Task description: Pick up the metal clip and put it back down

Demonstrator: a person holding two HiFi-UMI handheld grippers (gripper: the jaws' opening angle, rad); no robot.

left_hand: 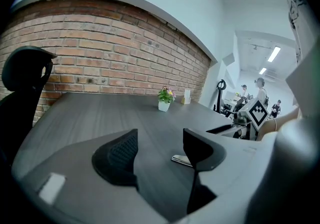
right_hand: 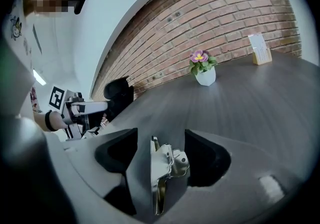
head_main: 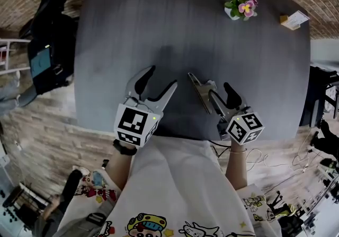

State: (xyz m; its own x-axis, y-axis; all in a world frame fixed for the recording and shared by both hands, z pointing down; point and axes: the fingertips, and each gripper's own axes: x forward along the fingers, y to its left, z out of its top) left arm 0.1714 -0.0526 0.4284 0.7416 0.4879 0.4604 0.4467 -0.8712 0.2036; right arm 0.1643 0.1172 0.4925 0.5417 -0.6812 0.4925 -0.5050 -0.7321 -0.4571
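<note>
Clip sits lower centre between the right tool's parted jaws, unclamped; left tool, jaws also parted, holds nothing over the bench.

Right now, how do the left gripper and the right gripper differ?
The left gripper has only bare table between its jaws, while the right gripper has the metal clip upright between its jaws. In the head view the left gripper angles rightward and the right gripper angles leftward, so they converge. Shared: both have their jaws apart and sit near the table's near edge.
</note>
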